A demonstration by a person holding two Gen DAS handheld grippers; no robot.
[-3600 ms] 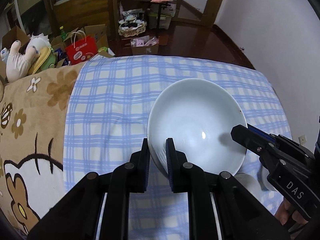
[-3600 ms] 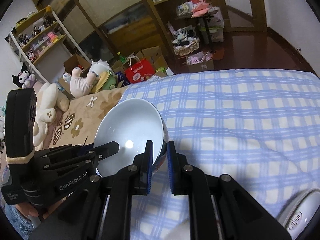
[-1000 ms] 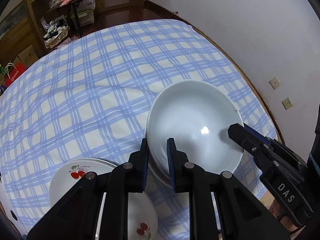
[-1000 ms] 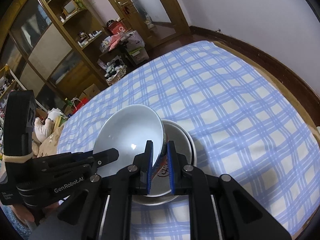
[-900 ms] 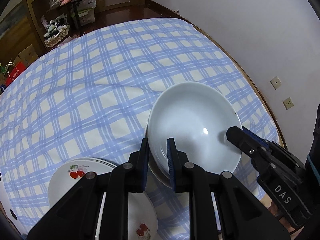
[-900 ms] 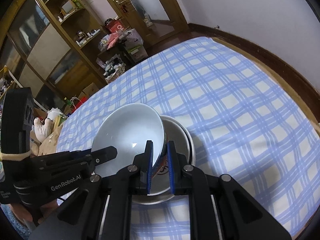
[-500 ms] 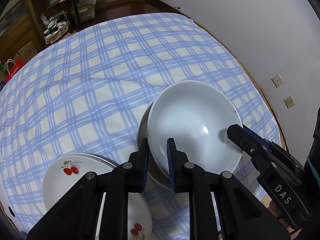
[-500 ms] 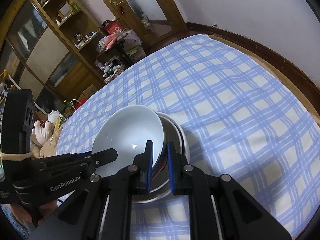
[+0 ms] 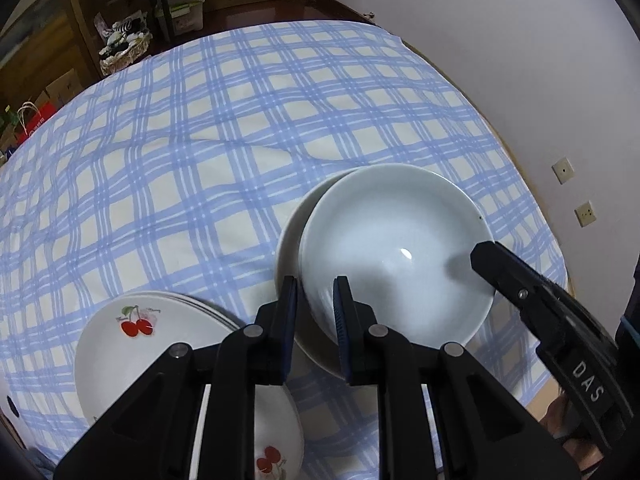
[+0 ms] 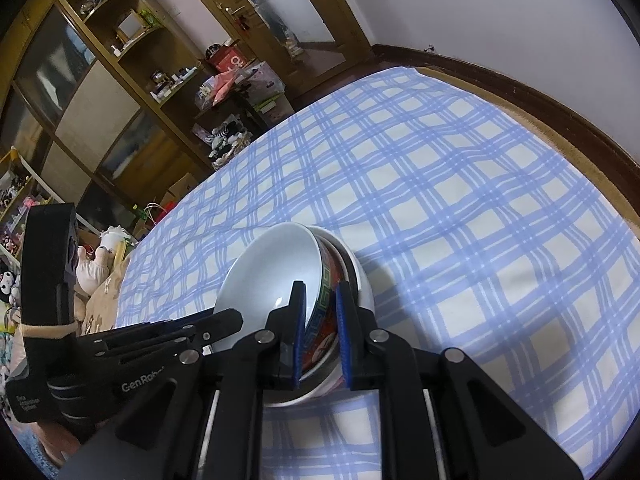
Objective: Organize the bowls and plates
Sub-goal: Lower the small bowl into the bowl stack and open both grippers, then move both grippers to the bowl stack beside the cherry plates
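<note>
A white bowl with a red and green patterned outside is held by both grippers. My left gripper is shut on its near rim. My right gripper is shut on the opposite rim and shows as a black finger at the right of the left wrist view. The bowl sits tilted inside a second white bowl that rests on the blue checked cloth. A stack of white plates with cherry prints lies to the left of the bowls.
The cloth covers a round table whose far edge runs near a white wall. A smaller cherry-print dish lies under my left gripper. Wooden cabinets and floor clutter stand beyond the table.
Both grippers have lowered the bowl further into the second bowl; the lower bowl's rim now shows more on the left. Both grips stay shut.
</note>
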